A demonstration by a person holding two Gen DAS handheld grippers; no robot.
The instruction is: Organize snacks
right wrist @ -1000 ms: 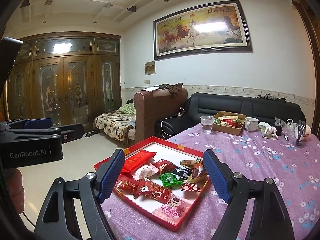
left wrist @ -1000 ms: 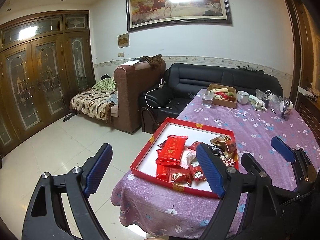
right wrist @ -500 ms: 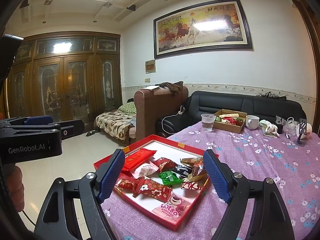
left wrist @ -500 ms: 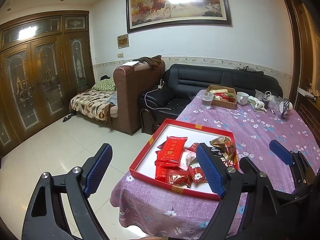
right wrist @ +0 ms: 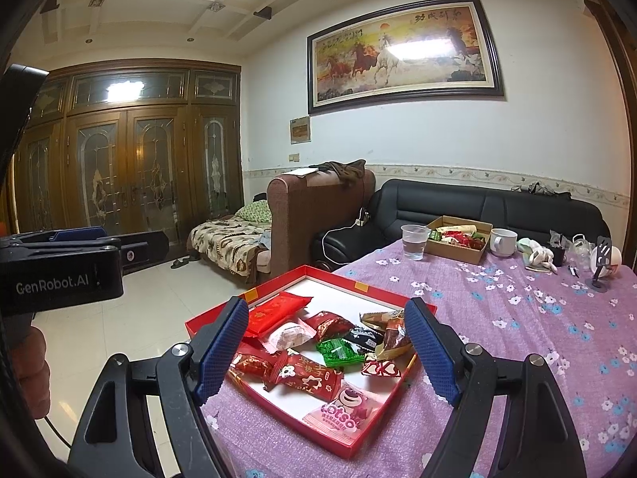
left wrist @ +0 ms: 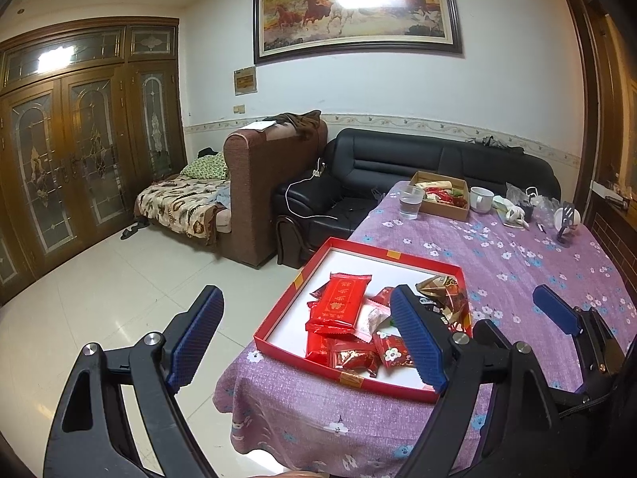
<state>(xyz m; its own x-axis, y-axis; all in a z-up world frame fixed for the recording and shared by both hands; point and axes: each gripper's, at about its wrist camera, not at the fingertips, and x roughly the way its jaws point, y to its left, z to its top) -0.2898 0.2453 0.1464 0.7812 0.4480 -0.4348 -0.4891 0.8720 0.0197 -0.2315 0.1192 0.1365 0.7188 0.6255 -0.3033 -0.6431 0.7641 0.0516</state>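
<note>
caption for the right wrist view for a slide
Open right gripper poised before a shallow red cardboard tray of wrapped snacks on a purple floral tablecloth.

The side of the left gripper's black body (right wrist: 59, 283), seen in the right wrist view, carries the white lettering "GenRobot.AI". In the red tray (right wrist: 330, 275), a pink snack packet (right wrist: 344, 408) at the near corner shows large white letters — "otso" can be made out, the start cut off by a fold, with small Chinese print beneath that is too fine to read. A small red-and-white wrapper (right wrist: 380, 368) beside it bears what looks like "KK". The framed horse painting (right wrist: 402, 51) has Chinese calligraphy along its top right — too blurred to make out. Gold characters on the long red packet (left wrist: 338, 304) are likewise unreadable.
</note>
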